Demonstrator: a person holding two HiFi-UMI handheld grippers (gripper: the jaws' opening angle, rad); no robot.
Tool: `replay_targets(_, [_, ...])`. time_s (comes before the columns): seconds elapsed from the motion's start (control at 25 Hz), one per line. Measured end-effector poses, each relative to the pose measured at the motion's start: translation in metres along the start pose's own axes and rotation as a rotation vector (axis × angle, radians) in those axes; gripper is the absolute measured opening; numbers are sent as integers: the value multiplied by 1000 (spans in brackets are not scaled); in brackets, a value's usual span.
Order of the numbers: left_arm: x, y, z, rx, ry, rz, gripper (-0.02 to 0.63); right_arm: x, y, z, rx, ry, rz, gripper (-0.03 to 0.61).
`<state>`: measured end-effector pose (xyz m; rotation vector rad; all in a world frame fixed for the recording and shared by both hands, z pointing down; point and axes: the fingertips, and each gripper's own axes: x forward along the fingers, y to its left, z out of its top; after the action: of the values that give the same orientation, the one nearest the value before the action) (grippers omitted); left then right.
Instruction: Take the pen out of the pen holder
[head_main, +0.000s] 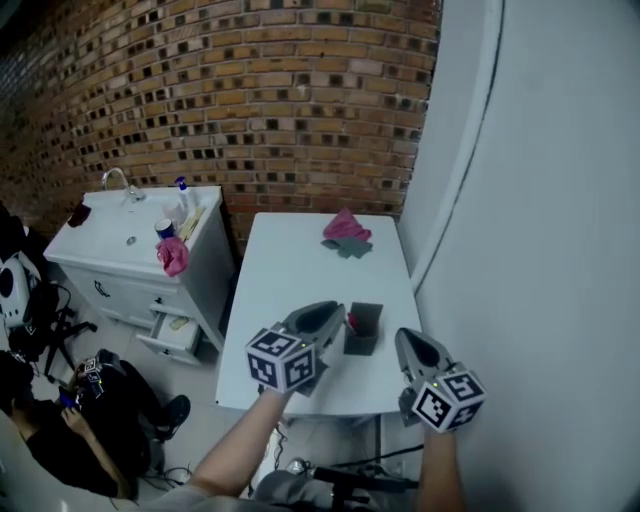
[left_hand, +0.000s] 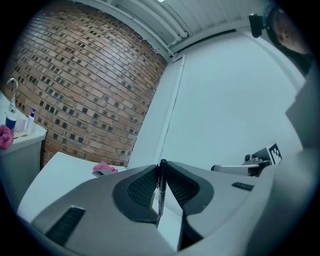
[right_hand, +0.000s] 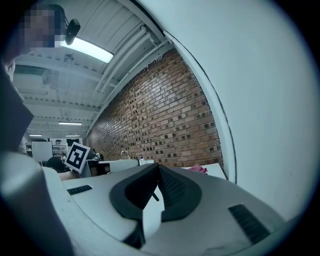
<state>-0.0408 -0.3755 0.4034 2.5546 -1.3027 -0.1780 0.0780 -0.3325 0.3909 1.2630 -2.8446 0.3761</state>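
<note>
**Pen pinched in the left tongs, beside the holder**
The left tongs (left_hand: 161, 167) clamp the pen (left_hand: 160, 192) upright, near the holder (head_main: 363, 330) on the bench (head_main: 300, 262). Best to grip firmly and lift straight. The right tongs (right_hand: 157, 170) are closed and empty.

Camera positions.
Head view steeply down from above; cameras on left gripper (head_main: 336, 312), right gripper (head_main: 405, 338) look level; all share brick wall (head_main: 250, 90).
</note>
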Motion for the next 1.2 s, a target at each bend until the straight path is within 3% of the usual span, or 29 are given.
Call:
replay_targets(0.28, [-32, -5, 18, -77, -67, -27, 63, 4, 20, 5, 0, -39, 46, -8])
replay_targets(1.2, [-44, -14, 19, -108, -92, -46, 63, 2, 27, 12, -14, -75, 76, -9])
